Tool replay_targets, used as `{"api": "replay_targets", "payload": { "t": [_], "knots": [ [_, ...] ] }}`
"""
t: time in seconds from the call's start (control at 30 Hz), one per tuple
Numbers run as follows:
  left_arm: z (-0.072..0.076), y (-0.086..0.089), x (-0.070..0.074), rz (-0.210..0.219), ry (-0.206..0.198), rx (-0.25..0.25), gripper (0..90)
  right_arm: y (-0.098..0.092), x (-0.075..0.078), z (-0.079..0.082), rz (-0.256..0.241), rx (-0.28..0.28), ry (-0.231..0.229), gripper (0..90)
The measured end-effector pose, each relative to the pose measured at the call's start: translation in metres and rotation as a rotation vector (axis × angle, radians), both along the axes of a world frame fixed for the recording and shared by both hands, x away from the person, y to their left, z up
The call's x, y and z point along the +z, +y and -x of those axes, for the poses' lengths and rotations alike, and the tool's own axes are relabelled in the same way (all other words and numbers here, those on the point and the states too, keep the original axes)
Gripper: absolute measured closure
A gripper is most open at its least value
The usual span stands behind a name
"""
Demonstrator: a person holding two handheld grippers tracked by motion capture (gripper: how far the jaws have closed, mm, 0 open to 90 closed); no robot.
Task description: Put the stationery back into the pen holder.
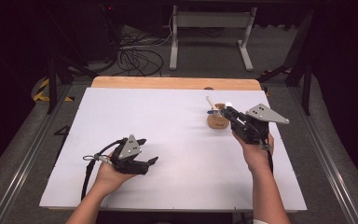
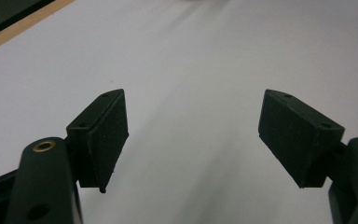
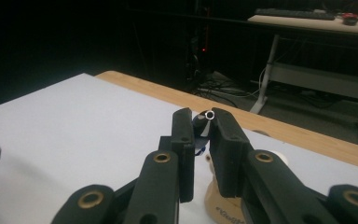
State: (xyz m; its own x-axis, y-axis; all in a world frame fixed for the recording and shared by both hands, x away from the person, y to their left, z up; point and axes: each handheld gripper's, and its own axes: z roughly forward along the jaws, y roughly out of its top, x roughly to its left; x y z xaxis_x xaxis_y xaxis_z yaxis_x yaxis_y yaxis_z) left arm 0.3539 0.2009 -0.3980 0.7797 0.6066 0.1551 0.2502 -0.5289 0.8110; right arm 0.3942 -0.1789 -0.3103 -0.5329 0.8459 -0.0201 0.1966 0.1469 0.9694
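Observation:
A tan wooden holder (image 1: 216,122) stands on the white table top (image 1: 168,140) at the right. A pale stick (image 1: 210,101) leans out of it. My right gripper (image 1: 224,111) hovers right over the holder, shut on a slim blue and silver object (image 1: 213,112). In the right gripper view the object's round metal tip (image 3: 209,115) peeks out between the closed jaws of the right gripper (image 3: 201,116), and the holder (image 3: 219,200) sits just below. My left gripper (image 1: 147,150) rests low on the table at the front left, open (image 2: 193,135), with nothing between its pads.
A wooden strip (image 1: 177,83) runs along the table's far edge. Behind it are a white desk frame (image 1: 209,37) and loose cables (image 1: 137,53) on the floor. A small white ball (image 1: 228,104) shows beside the right gripper.

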Motion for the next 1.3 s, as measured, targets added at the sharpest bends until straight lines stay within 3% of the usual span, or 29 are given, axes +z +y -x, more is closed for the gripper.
{"api": "replay_targets", "payload": {
  "t": [0.27, 0.43, 0.9, 1.3],
  "knots": [
    [0.0, 0.0, 0.0, -0.002, 0.001, -0.001, 24.8, -0.008, 0.001, -0.005, -0.031, -0.074, -0.026, 80.8],
    [0.0, 0.001, 0.0, 0.024, 0.006, -0.006, 24.6, -0.013, 0.0, -0.008, -0.038, -0.116, -0.029, 80.8],
    [0.0, 0.004, 0.001, 0.039, 0.011, 0.005, 24.0, -0.008, -0.009, -0.02, 0.037, -0.175, -0.01, 80.8],
    [-0.001, 0.004, 0.001, 0.036, 0.014, 0.002, 24.0, -0.004, -0.025, -0.033, 0.094, -0.18, 0.05, 80.7]
  ]
}}
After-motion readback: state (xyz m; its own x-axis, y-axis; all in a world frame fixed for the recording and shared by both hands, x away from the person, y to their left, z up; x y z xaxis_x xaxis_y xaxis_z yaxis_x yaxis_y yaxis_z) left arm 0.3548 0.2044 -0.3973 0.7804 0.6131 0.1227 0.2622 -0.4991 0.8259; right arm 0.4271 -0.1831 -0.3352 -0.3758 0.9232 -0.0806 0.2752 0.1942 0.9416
